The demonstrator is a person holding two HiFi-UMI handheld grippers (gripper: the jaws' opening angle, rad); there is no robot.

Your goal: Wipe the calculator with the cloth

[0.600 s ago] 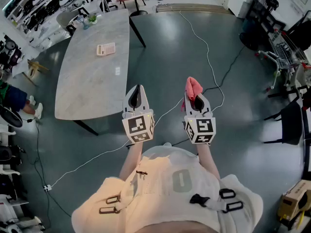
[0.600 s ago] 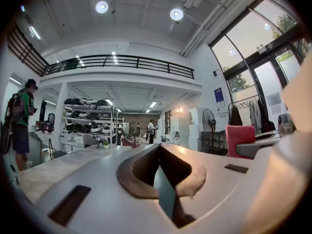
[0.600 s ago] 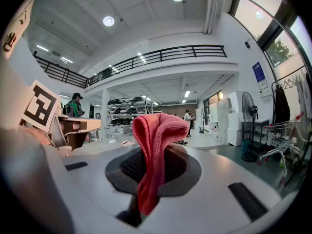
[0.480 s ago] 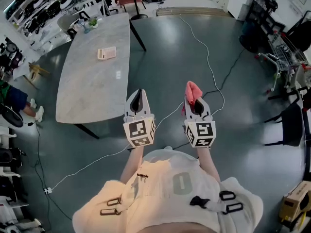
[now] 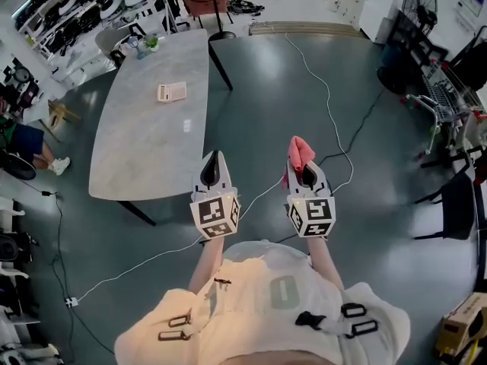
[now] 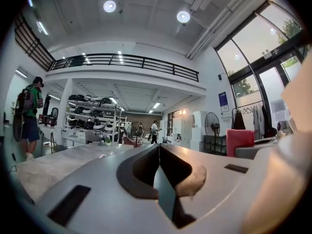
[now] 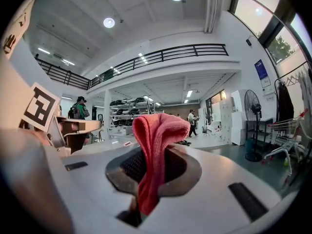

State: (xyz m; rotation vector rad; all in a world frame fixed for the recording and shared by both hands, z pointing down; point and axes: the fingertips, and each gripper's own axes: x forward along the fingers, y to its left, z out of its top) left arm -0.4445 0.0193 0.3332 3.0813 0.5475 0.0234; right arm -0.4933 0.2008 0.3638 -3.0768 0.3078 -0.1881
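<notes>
- calculator (image 5: pixel 172 91) sits slightly nearer in the head view than a moment ago; I'm closing on the table (image 5: pixel 137 158), no wiping yet
- it's flat, pale and rectangular, far left on the smooth grey tabletop, well apart from both grippers
- left gripper (image 5: pixel 214 158): jaws closed, empty
- right gripper (image 5: pixel 303 163): clamped on the soft, bunched pink-red cloth (image 5: pixel 298 147)

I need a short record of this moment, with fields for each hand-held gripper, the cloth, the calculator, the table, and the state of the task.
left hand-held gripper: shut, nothing between its jaws
right hand-held gripper: shut on the cloth
cloth: pink, bunched, sticking up out of the jaws
calculator: lies flat on the far half of the table, nothing touching it
table: grey stone-look top, ahead and to the left of both grippers
task: wiping not yet begun; the cloth is held short of the table
</notes>
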